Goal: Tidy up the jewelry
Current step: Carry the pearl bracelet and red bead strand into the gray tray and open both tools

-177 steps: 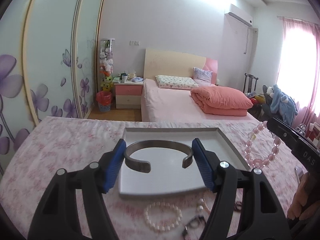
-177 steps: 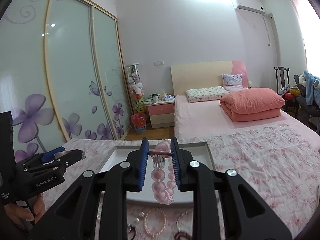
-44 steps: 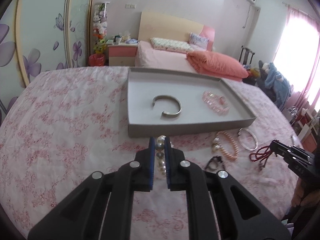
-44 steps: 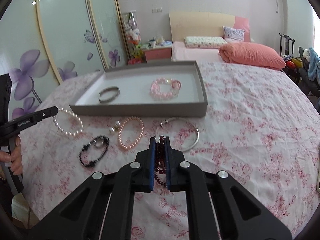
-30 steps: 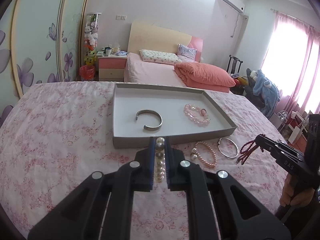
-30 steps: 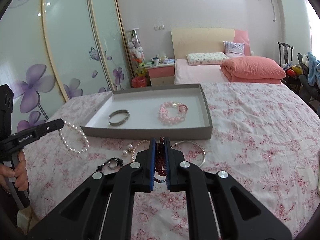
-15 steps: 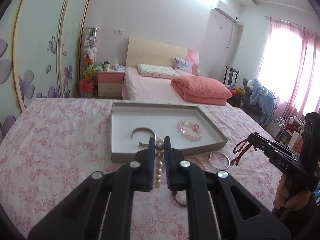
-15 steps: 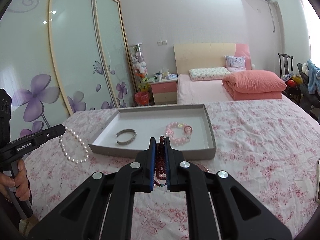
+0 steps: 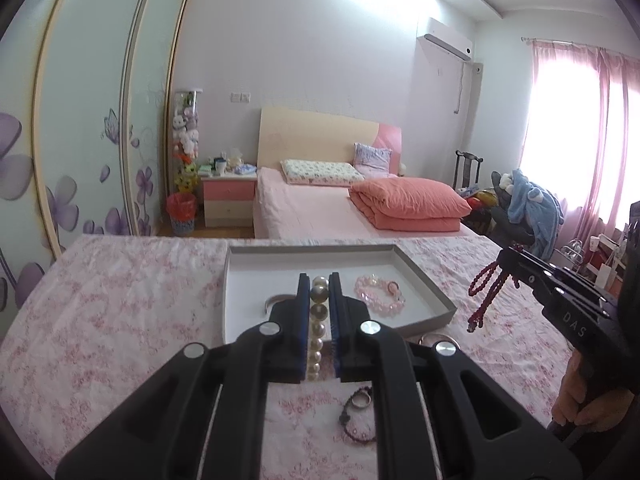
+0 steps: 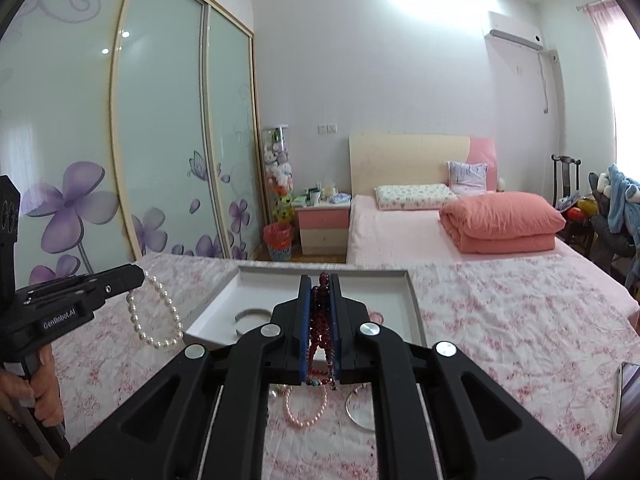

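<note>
The left gripper [image 9: 319, 285] is clamped tight on a white pearl bracelet [image 9: 318, 322], the loop hanging free above the pink floral tablecloth [image 9: 120, 300], while the right gripper [image 10: 320, 280] pinches a dark red bead strand [image 10: 320, 320] that dangles likewise. Both hang just short of the grey tray [image 9: 424, 280] — inside lie a pink bead bracelet [image 9: 378, 295] and what looks like a metal cuff [image 9: 274, 302], mostly hidden. On the cloth nearer the camera lie a pink pearl bracelet [image 10: 306, 410], a silver bangle [image 10: 360, 408] and a dark bracelet [image 9: 358, 416].
</note>
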The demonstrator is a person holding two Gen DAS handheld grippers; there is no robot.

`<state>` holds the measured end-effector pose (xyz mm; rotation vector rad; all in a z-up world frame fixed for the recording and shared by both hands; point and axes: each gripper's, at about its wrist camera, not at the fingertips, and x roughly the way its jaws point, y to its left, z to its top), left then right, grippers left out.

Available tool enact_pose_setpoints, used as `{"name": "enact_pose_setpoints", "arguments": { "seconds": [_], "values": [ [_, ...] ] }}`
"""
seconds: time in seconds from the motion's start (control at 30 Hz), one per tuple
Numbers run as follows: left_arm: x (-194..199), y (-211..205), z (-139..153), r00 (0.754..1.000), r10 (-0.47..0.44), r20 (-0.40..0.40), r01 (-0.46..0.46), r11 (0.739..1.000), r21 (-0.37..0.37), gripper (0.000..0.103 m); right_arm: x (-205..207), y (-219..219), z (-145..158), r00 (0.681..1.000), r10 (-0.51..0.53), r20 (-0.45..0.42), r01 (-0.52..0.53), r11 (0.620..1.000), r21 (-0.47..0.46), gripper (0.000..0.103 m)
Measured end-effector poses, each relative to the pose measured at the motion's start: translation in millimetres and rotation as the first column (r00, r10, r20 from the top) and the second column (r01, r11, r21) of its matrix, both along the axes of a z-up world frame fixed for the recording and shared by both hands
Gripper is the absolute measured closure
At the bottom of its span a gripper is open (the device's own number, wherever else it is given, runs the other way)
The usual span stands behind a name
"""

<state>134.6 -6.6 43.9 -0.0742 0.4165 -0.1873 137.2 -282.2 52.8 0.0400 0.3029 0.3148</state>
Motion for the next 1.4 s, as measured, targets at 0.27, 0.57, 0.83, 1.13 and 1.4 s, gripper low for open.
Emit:
{"name": "enact_pose_setpoints", "arguments": {
  "seconds": [0.27,0.57,0.83,1.13,1.4],
  "values": [
    [0.5,-8.5,7.8,0.999,0.016,0.032,-0.017,1.0,0.013,0.093,7.3,3.6,2.3,0.999,-0.022,0.03,0.022,1.0,-0.002,0.094],
    [9.6,-12.8,8.0,0.999,0.022,0.027,-0.022,1.0,0.01,0.093,10.3,7.1,7.2,0.998,-0.029,0.054,0.03,0.999,-0.019,0.094],
    [16.8,-13.7,8.8,1.0,0.02,0.02,-0.02,1.0,0.005,0.093,14.2,8.0,9.5,0.998,-0.029,0.061,0.03,0.999,-0.015,0.094],
    [31.6,-13.9,9.4,1.0,0.016,0.006,-0.016,1.0,-0.003,0.093,23.2,9.3,11.5,0.998,-0.031,0.062,0.032,0.999,-0.013,0.094],
    [64.1,-14.3,5.0,1.0,0.024,-0.012,-0.024,1.0,0.004,0.093,51.4,15.1,11.8,0.998,-0.035,0.053,0.035,0.999,0.0,0.094]
  ]
}}
